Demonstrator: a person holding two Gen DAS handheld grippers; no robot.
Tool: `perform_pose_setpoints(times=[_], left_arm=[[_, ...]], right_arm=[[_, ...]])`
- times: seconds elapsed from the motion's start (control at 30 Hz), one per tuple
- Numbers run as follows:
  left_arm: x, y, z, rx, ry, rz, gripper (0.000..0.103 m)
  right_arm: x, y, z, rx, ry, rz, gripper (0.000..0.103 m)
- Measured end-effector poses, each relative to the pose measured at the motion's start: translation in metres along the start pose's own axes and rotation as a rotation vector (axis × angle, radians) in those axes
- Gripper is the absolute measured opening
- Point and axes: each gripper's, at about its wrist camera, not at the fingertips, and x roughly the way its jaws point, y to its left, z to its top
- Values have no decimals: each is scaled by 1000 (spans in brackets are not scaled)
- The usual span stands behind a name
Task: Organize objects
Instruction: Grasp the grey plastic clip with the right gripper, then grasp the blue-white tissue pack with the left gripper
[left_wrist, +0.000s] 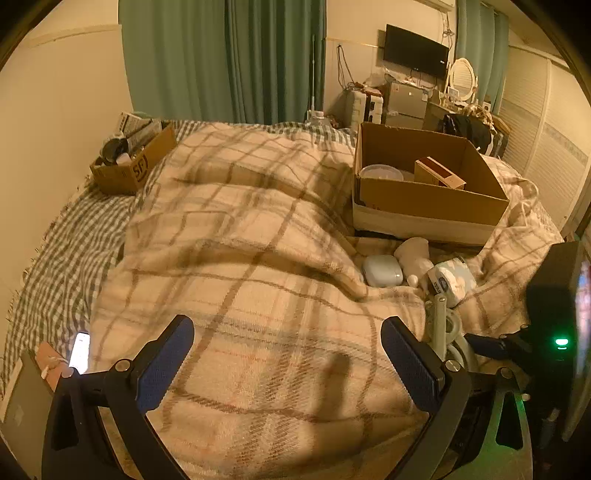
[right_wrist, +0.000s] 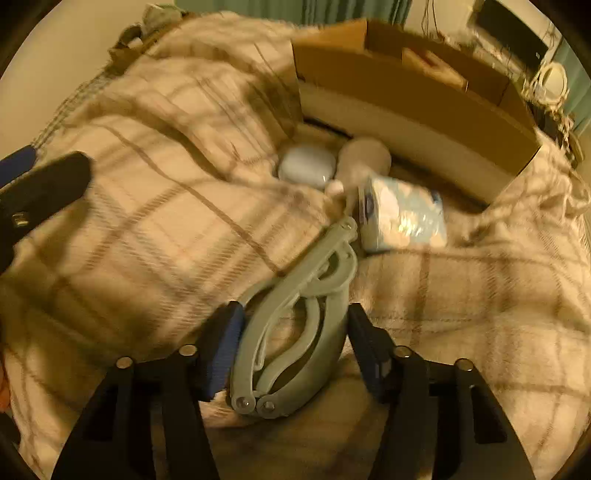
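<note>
- The step in hand looks like picking up the folding hanger, which lies on the blanket near the front edge of the bed, its far end just beside the tissue pack.
- The right gripper has its fingers spread on either side of the hanger; the left pad seems to touch it, the right one stands a little off, so it has no hold yet.
- The left gripper hangs wide open over bare blanket and holds nothing.
- Next, I judge, the right fingers must close on the hanger's folded arms, then lift it to the big cardboard box toward the bed's far right corner. The hanger is loosely jointed and may swing open.
- A pale rounded case and a cream soft thing lie beside the tissues, just before the box.
- A smaller box sits at the far left corner.
- The room is dim and warm-lit, with green curtains and a wall television.
</note>
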Motion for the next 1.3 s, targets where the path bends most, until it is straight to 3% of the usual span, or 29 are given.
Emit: perform_pose_setpoints(times=[0.03, 0.07, 0.1, 0.13, 0.37, 0.53, 0.63, 0.87, 1.0, 1.13, 1.17, 1.2, 1.27, 1.3], left_arm=[[-1, -1, 1, 6, -4, 5, 103], [-3, -3, 1, 10, -8, 10, 103], [-3, -4, 2, 14, -9, 12, 103], [-4, -7, 3, 23, -11, 16, 103], [-5, -28, 11, 61, -4, -3, 103], [2, -62, 27, 101, 8, -84, 103], [14, -89, 33, 136, 28, -107, 103], [66, -146, 29, 256, 92, -138, 102], [93, -155, 33, 240, 145, -127, 90], [105, -175, 30, 277, 159, -158, 89], [107, -181, 28, 295, 160, -164, 85], [109, -186, 26, 310, 166, -173, 68], [114, -193, 23, 320, 192, -173, 64], [114, -193, 23, 322, 194, -170, 57]], right_arm=[[-11, -2, 0, 11, -38, 8, 42], [-19, -5, 0, 25, -67, 18, 25], [-25, -8, 0, 36, -89, 28, 14], [-35, -13, 1, 51, -120, 51, 12], [-64, -29, 0, 76, -207, 94, 11], [-106, -73, 18, 114, -313, -9, 11], [-113, -103, 22, 139, -319, -123, 12], [-87, -133, 22, 168, -289, -104, 11], [-75, -143, 19, 181, -269, -73, 11], [-62, -152, 16, 205, -256, -41, 11], [-61, -153, 15, 211, -253, -37, 11], [-59, -154, 14, 215, -251, -34, 11], [-57, -155, 13, 223, -245, -32, 11], [-57, -155, 13, 223, -243, -34, 11]])
